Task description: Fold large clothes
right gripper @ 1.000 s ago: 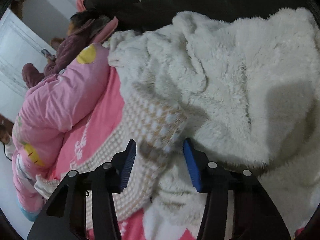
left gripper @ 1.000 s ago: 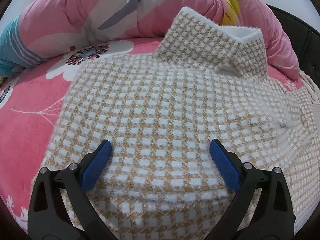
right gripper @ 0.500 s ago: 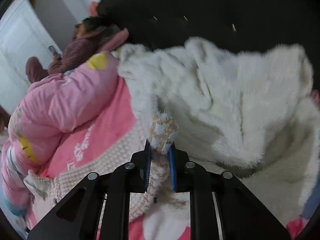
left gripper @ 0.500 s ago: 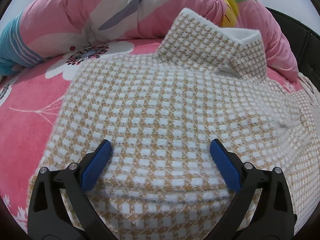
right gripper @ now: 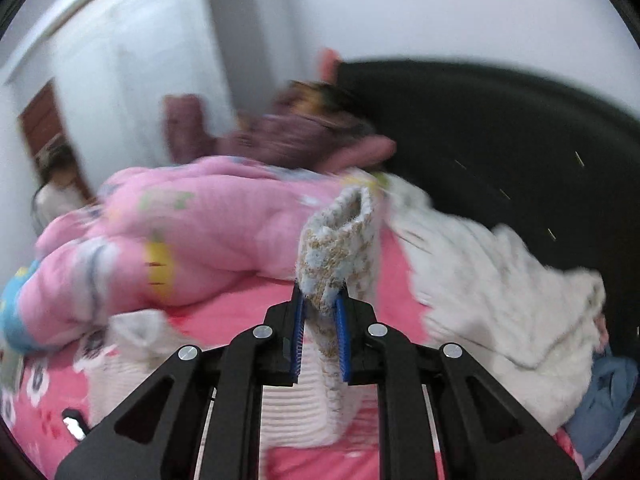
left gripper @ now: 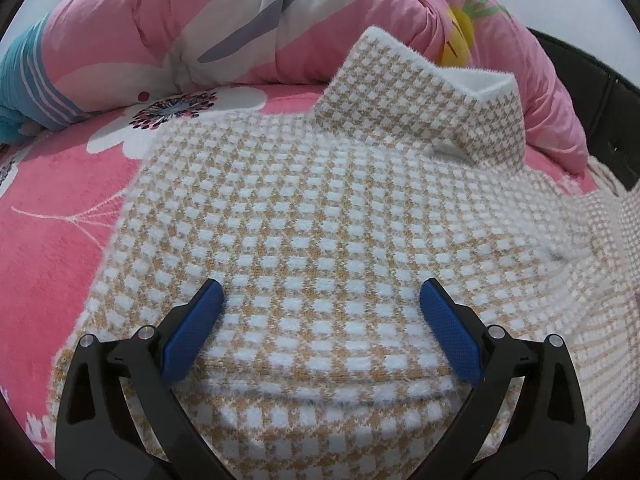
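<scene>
- The houndstooth knit sweater (left gripper: 320,220), tan and white, lies flat on the pink flowered bedspread (left gripper: 52,240). Its long axis runs away from the left wrist camera, with the turned-up collar (left gripper: 420,92) at the far end and a folded edge near the fingers.
- Its sleeve (right gripper: 340,248) is lifted off the bed in the right wrist view, standing nearly upright with the open cuff at the top.
- The left gripper (left gripper: 320,320) has its jaws spread wide over the sweater's folded body; the blue pads (left gripper: 192,336) sit at the fabric surface with nothing pinched between them.
- The right gripper (right gripper: 320,312) is clamped narrowly on the sleeve, fabric squeezed between its blue pads.
- A rolled pink quilt (left gripper: 240,20) lies just beyond the collar, across the far side of the bed.
- A fluffy white blanket (right gripper: 500,280) is heaped right of the sleeve, against the black headboard (right gripper: 500,120).
- A person in purple clothing (right gripper: 288,136), blurred, lies behind the quilt.
- A blue garment (right gripper: 608,400) sits at the blanket's lower edge.
</scene>
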Demonstrator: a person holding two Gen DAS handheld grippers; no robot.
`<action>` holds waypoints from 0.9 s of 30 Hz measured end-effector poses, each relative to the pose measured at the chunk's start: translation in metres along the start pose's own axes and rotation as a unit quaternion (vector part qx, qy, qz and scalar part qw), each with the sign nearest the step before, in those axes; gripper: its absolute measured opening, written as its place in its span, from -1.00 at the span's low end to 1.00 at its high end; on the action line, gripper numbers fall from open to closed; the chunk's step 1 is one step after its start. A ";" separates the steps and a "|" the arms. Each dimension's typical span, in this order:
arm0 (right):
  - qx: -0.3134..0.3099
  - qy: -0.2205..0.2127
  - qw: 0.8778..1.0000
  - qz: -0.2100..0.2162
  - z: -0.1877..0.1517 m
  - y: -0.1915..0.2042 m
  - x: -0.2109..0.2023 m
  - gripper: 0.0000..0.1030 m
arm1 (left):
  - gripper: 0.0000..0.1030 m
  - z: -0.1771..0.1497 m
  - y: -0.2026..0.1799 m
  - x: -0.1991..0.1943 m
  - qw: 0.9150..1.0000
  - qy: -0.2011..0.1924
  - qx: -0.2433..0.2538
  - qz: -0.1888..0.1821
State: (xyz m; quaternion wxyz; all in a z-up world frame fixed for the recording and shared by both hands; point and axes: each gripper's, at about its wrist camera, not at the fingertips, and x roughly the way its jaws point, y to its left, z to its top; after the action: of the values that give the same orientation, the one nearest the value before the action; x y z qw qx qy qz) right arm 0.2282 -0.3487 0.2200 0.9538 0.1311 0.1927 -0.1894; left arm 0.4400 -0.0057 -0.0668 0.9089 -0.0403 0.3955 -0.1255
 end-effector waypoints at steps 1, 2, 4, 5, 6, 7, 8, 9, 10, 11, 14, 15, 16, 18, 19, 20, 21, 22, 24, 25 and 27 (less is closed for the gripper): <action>-0.013 -0.005 1.000 0.024 0.002 0.029 -0.008 -0.73 | 0.86 0.003 0.003 -0.003 1.000 0.000 -0.006 -0.010; -0.027 -0.008 0.998 0.052 0.003 0.063 -0.015 -0.73 | 0.86 0.005 0.005 -0.009 1.000 0.004 -0.008 -0.018; -0.055 -0.011 0.994 0.097 -0.001 0.118 -0.023 -0.73 | 0.86 0.008 0.010 -0.022 1.000 0.009 0.001 -0.016; -0.064 -0.011 0.991 0.117 -0.004 0.139 -0.024 -0.73 | 0.86 0.008 0.014 -0.037 1.000 -0.001 0.015 -0.011; -0.076 -0.008 0.986 0.151 -0.011 0.172 -0.024 -0.73 | 0.86 0.008 0.019 -0.049 1.000 -0.010 0.024 -0.010; -0.084 -0.004 0.981 0.173 -0.017 0.194 -0.023 -0.73 | 0.86 0.006 0.025 -0.062 0.999 -0.016 0.032 -0.010; -0.093 0.000 0.976 0.195 -0.027 0.219 -0.020 -0.72 | 0.86 0.002 0.038 -0.080 0.999 -0.021 0.035 -0.011; -0.102 0.006 0.971 0.215 -0.039 0.243 -0.014 -0.72 | 0.86 0.000 0.047 -0.090 0.999 -0.022 0.032 -0.013; -0.114 0.020 0.965 0.234 -0.060 0.273 -0.003 -0.72 | 0.86 -0.006 0.061 -0.105 0.999 -0.023 0.023 -0.019; -0.123 0.036 0.961 0.245 -0.078 0.294 0.008 -0.70 | 0.86 -0.010 0.072 -0.114 0.999 -0.021 0.016 -0.022; -0.157 0.145 0.933 0.288 -0.156 0.358 0.068 -0.08 | 0.86 -0.029 0.103 -0.139 0.999 -0.015 -0.008 -0.034; -0.173 0.186 0.923 0.288 -0.185 0.374 0.089 0.22 | 0.85 -0.035 0.110 -0.144 0.999 -0.013 -0.010 -0.032; -0.186 0.212 0.918 0.280 -0.206 0.380 0.102 0.22 | 0.85 -0.038 0.116 -0.150 0.999 -0.013 -0.009 -0.029; -0.193 0.248 0.910 0.270 -0.237 0.378 0.121 0.22 | 0.85 -0.040 0.123 -0.157 1.000 -0.016 -0.002 -0.014; -0.178 0.254 0.909 0.279 -0.240 0.367 0.123 0.22 | 0.85 -0.040 0.125 -0.159 1.000 -0.017 0.000 -0.011; -0.165 0.255 0.908 0.289 -0.238 0.356 0.123 0.22 | 0.85 -0.037 0.127 -0.161 1.000 -0.022 0.002 -0.011; -0.144 0.250 0.909 0.300 -0.232 0.332 0.121 0.22 | 0.85 -0.032 0.127 -0.163 0.999 -0.030 0.003 -0.013; -0.135 0.244 0.912 0.300 -0.226 0.313 0.120 0.22 | 0.85 -0.029 0.127 -0.164 0.999 -0.035 0.002 -0.014; -0.125 0.222 0.926 0.279 -0.208 0.263 0.114 0.27 | 0.85 -0.015 0.125 -0.162 0.999 -0.051 0.004 -0.018; -0.125 0.213 0.932 0.264 -0.202 0.240 0.108 0.31 | 0.85 -0.008 0.120 -0.157 0.998 -0.058 0.005 -0.018; -0.127 0.205 0.942 0.235 -0.195 0.200 0.103 0.32 | 0.84 0.007 0.110 -0.144 0.998 -0.063 0.008 -0.022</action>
State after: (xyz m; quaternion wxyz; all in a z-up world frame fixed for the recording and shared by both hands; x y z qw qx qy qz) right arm 0.3367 -0.1389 0.0388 0.9197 0.0867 0.3704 0.0975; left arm 0.3725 0.1379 0.0207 0.9294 -0.0493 0.3353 -0.1462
